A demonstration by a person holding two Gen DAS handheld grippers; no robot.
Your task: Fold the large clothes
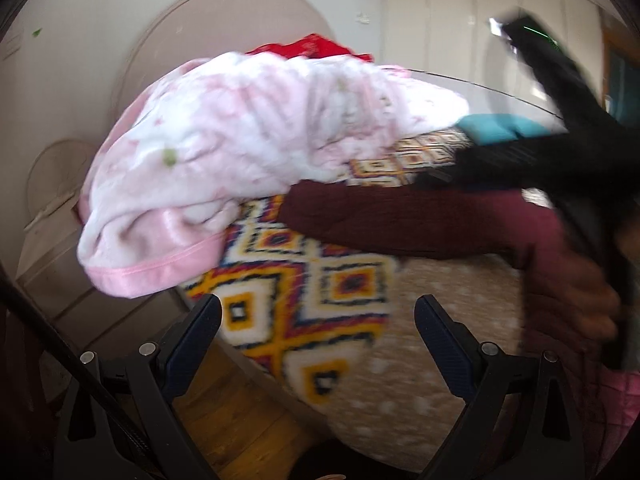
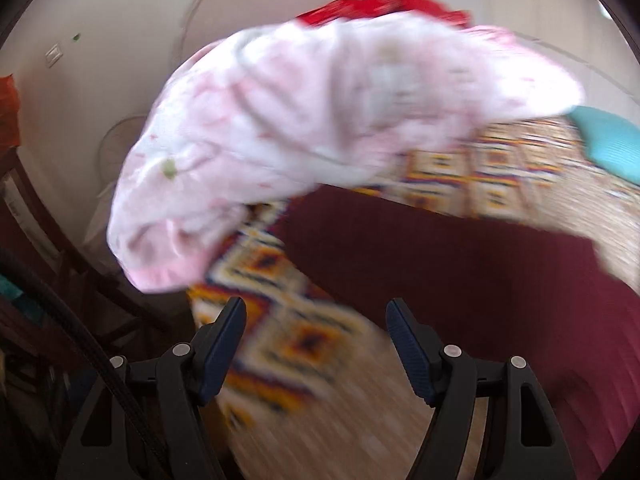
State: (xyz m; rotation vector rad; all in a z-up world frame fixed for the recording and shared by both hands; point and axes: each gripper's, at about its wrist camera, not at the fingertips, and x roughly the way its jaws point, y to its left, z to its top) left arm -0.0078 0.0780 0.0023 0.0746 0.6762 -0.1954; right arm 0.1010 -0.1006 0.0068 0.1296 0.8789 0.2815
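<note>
Left gripper [image 1: 318, 320] released, empty. Right gripper [image 2: 316, 326] released too, nothing between pads. Maroon garment [image 2: 460, 280] flat on patterned bedspread [image 1: 304, 280], beside heaped pink blanket [image 1: 240, 140]; folds, perhaps, blurred.

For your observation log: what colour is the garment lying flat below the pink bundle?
Dark maroon garment, clearest in the left wrist view.

Left tool [image 1: 318, 320] and right tool [image 2: 316, 322] both gape wide, gripping nothing.

1 pink blanket [image 1: 240, 148], 1 maroon garment [image 2: 460, 280], 1 teal pillow [image 2: 612, 144], 1 red cloth [image 1: 316, 46].
</note>
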